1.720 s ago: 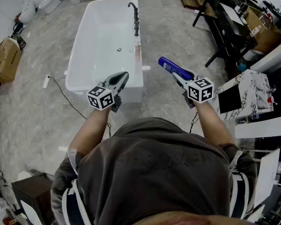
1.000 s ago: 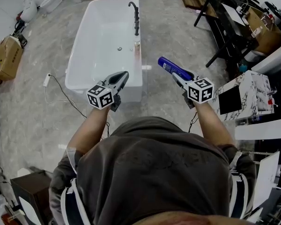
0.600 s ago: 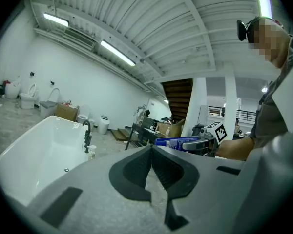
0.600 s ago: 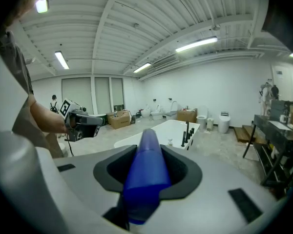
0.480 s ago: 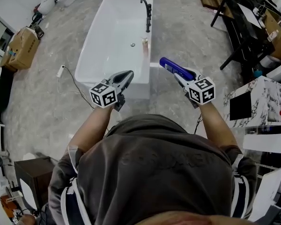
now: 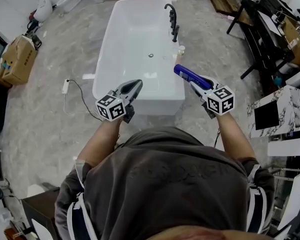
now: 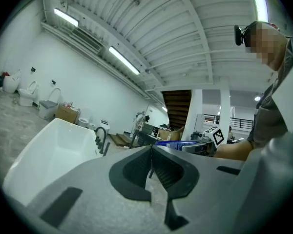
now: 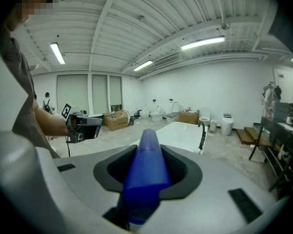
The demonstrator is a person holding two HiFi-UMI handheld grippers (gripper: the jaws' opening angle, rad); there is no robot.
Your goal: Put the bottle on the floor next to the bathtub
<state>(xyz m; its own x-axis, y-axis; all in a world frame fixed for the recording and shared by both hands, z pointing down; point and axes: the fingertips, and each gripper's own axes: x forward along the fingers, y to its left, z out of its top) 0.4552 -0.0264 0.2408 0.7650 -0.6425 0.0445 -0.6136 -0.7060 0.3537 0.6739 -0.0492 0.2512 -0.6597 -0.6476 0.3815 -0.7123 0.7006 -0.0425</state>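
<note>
Near the white bathtub's [image 6: 140,103] near end, the right gripper [image 6: 196,84] pinches the blue bottle [image 6: 185,74] lengthwise between its jaws, the bottle's far end projecting past the tips. The left gripper [image 6: 134,86] jaws are pressed together, empty.

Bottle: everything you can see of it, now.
The bottle is slim, deep blue and glossy, and looks like plastic. It narrows toward its rounded far end. The right gripper holds it, with the jaws closed on its near part, and the rest sticks out forward. It lies close to level in the air, off the floor. In the head view it shows over the bathtub's near right corner. Nothing else touches it.
</note>
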